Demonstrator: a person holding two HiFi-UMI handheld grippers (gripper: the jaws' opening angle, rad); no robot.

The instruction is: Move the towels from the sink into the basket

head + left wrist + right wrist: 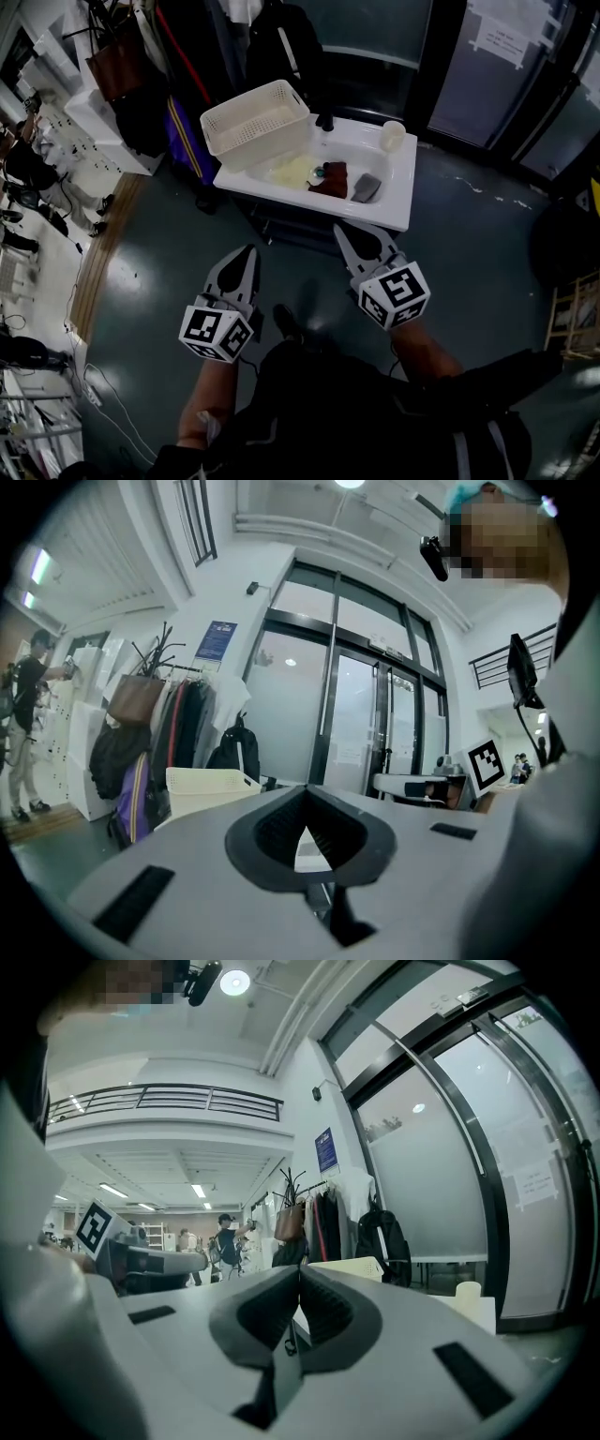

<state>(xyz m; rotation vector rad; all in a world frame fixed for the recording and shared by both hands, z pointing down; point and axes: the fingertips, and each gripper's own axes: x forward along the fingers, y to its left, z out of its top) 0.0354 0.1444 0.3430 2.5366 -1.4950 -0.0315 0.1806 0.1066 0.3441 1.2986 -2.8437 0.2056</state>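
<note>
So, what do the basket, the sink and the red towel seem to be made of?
Basket: probably cream plastic, matte; its walls show a regular grid of small holes.
Sink: white, smooth, slightly glossy, ceramic or plastic, I cannot tell which.
Red towel: soft cloth, it seems; it lies crumpled.

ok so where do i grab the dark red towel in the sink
Probably pinch the bunched top of the dark red crumpled cloth towel, coming down from above: it lies heaped in the white sink basin, with the grey towel close beside it.
</note>
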